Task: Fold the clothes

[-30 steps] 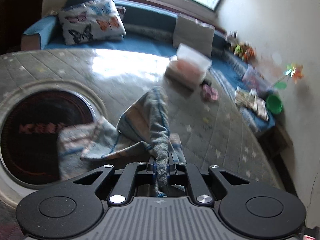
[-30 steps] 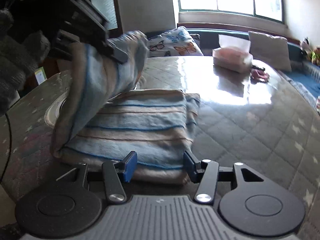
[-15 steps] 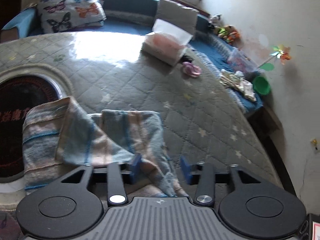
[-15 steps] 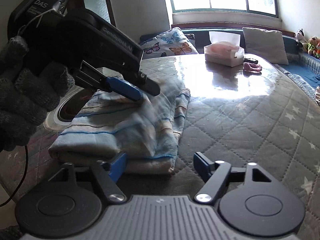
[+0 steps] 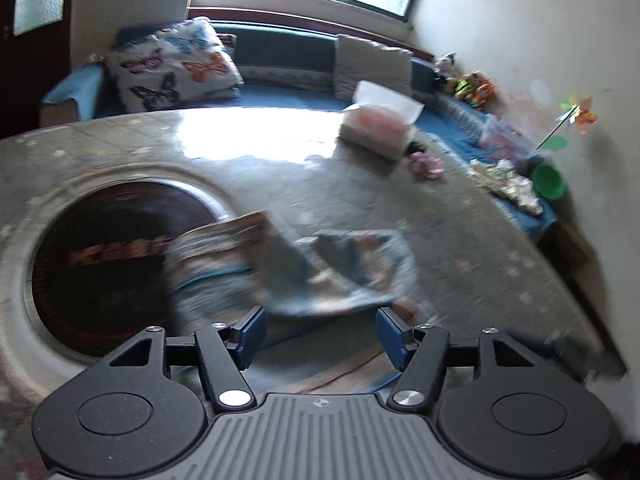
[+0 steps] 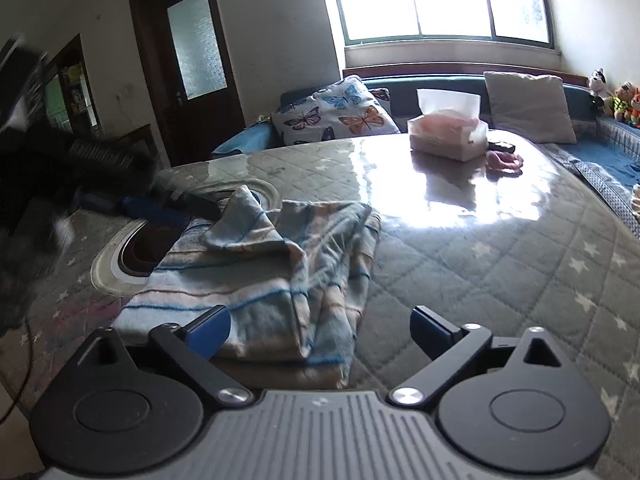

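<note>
A blue and beige striped cloth (image 6: 264, 276) lies folded on the quilted table cover (image 6: 500, 272), with a loose flap rumpled on top. It also shows in the left wrist view (image 5: 304, 268), blurred by motion. My left gripper (image 5: 320, 334) is open and empty, just behind the cloth's near edge. In the right wrist view the left gripper (image 6: 132, 206) is a dark blur at the cloth's far left. My right gripper (image 6: 320, 330) is open and empty, with its jaws at the cloth's near edge.
A round dark inset with a metal rim (image 5: 100, 264) lies in the table left of the cloth. A tissue box (image 6: 448, 134) and a pink item (image 6: 506, 160) sit at the far side. A blue bench with cushions (image 6: 336, 114) runs behind.
My left gripper has opened and let go of the cloth flap, which dropped onto the folded pile, then drew back. My right gripper has opened wider and stayed at the near edge.
</note>
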